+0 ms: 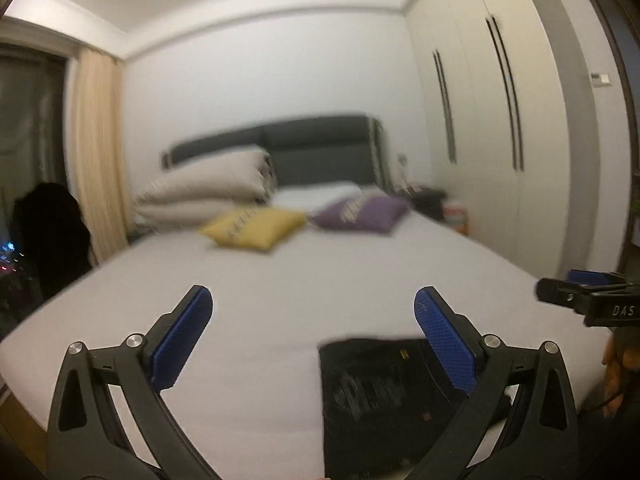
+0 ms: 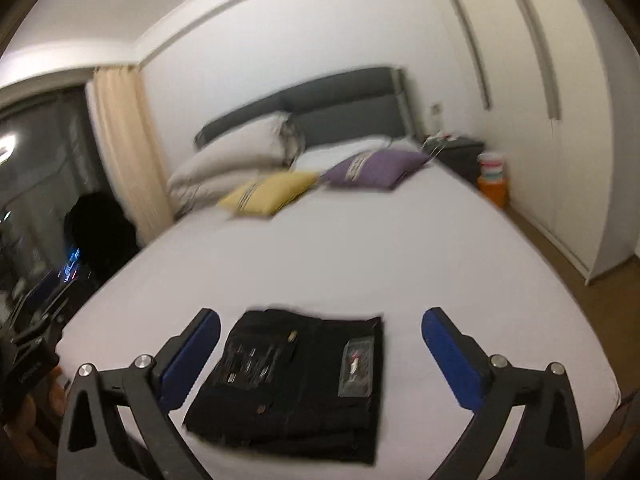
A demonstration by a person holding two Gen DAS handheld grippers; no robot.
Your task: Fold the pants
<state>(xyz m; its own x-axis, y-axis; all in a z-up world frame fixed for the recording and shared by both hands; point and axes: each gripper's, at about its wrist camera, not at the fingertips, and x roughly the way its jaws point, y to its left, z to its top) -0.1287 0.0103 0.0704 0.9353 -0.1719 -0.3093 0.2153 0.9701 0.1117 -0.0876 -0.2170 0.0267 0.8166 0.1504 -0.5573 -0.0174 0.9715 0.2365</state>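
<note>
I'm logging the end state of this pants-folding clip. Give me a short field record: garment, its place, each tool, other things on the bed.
garment: black pants, folded into a compact rectangle
place: lying flat on the white bed, near its foot edge
left tool: open, nothing between its fingers, above the bed and clear of the pants
right tool: open, empty, pants below and not touched
pillows: yellow cushion beside purple cushion, near the headboard
bedding: folded beige duvet stacked at the head end
</note>
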